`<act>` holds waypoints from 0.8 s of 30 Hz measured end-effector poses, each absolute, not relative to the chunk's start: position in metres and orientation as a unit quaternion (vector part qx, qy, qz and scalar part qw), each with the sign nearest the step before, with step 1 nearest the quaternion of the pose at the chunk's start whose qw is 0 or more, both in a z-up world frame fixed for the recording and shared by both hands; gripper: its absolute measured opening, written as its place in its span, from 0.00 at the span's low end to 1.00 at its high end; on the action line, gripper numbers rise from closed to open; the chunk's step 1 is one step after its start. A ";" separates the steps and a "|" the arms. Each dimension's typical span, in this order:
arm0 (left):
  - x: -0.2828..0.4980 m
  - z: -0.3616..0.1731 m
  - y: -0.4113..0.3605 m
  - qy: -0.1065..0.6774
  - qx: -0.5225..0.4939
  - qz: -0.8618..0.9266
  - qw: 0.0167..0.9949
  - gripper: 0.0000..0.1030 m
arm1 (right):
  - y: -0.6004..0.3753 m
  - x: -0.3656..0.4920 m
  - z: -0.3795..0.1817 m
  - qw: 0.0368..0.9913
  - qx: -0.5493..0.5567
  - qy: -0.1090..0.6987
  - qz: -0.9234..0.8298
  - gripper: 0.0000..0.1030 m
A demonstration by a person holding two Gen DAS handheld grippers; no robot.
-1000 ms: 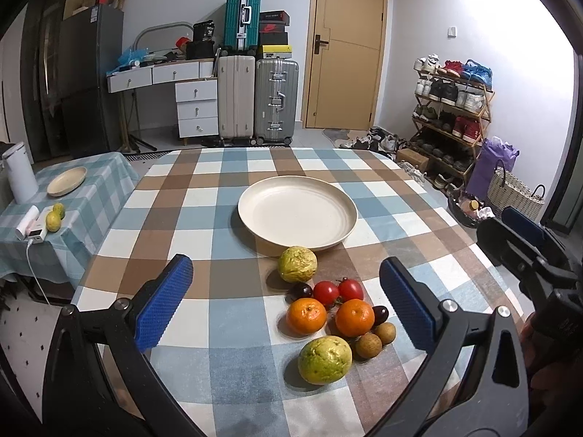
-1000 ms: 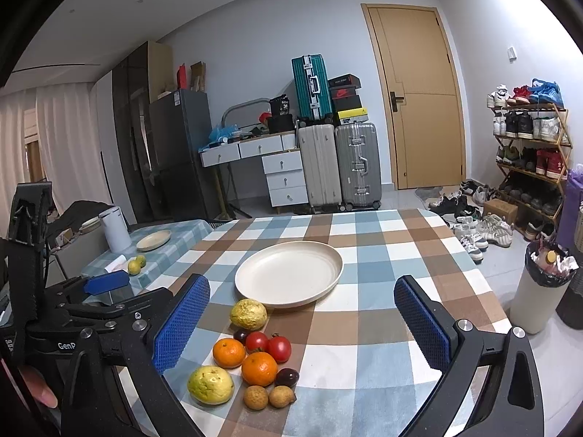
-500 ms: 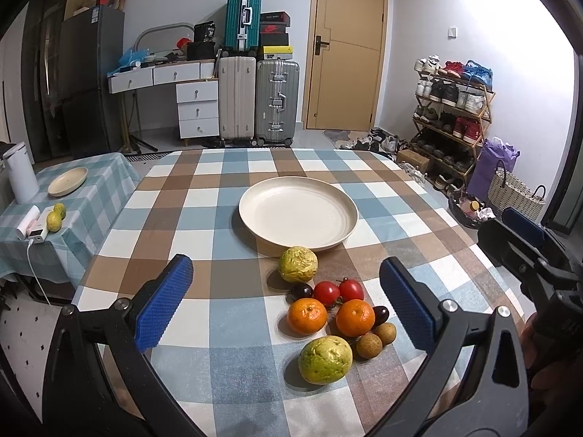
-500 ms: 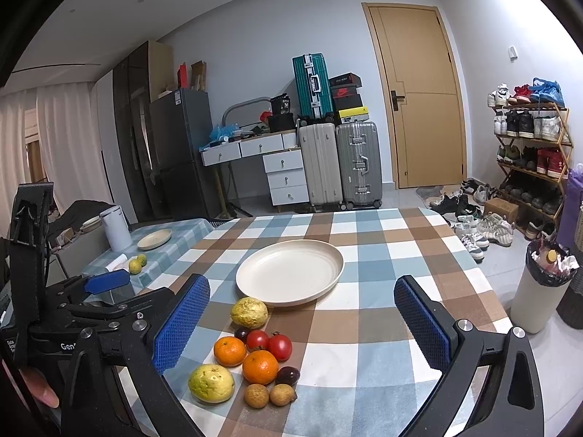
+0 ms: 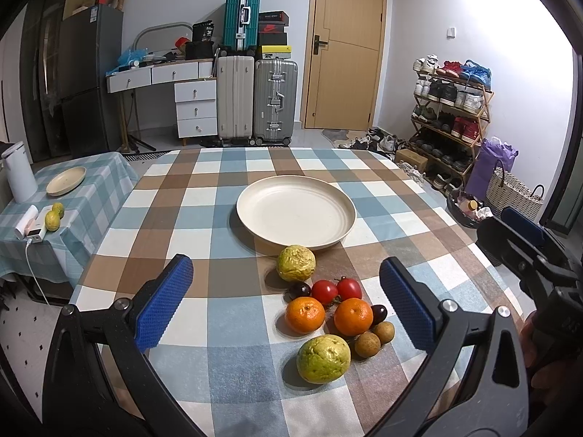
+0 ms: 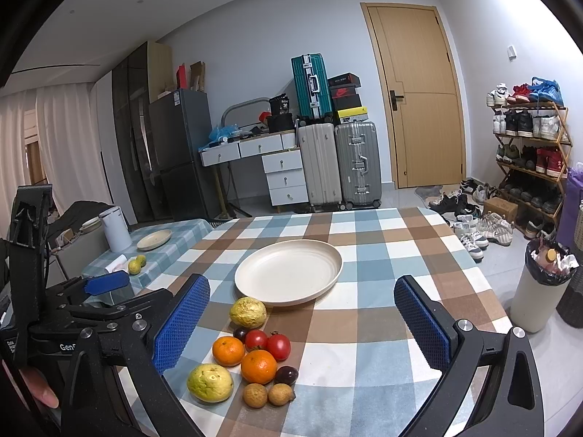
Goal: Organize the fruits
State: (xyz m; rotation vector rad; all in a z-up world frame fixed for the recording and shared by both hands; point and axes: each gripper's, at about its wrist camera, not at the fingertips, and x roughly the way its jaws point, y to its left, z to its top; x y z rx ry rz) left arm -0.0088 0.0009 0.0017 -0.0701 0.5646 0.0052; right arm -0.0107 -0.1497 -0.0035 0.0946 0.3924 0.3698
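Observation:
A cream plate (image 5: pixel 296 211) (image 6: pixel 288 271) lies bare at the middle of the checked table. Nearer me sits a cluster of fruit: two yellow-green guavas (image 5: pixel 323 358) (image 5: pixel 296 263), two oranges (image 5: pixel 304 315) (image 5: pixel 353 316), two red tomatoes (image 5: pixel 337 290), dark plums and two brown longans (image 5: pixel 374 338). The same cluster (image 6: pixel 251 353) shows in the right wrist view. My left gripper (image 5: pixel 284 307) hovers open above the fruit, holding nothing. My right gripper (image 6: pixel 298 322) is open too, with the fruit toward its left finger.
A side table on the left carries a small plate (image 5: pixel 66 180), a white kettle (image 5: pixel 19 173) and two small citrus fruits (image 5: pixel 54 216). Suitcases, drawers and a door stand behind. A shoe rack (image 5: pixel 452 116) and a bin (image 6: pixel 539 287) are on the right.

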 end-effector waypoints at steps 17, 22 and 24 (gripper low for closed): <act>-0.009 0.001 0.001 0.279 -0.035 0.003 0.960 0.99 | -0.152 -0.011 -0.005 0.963 0.046 0.194 0.182 1.00; -0.009 0.001 0.001 0.279 -0.036 0.003 0.960 0.99 | -0.152 -0.011 -0.005 0.963 0.045 0.195 0.181 1.00; -0.009 0.001 0.000 0.282 -0.036 0.001 0.959 0.99 | -0.153 -0.011 -0.005 0.963 0.046 0.196 0.180 1.00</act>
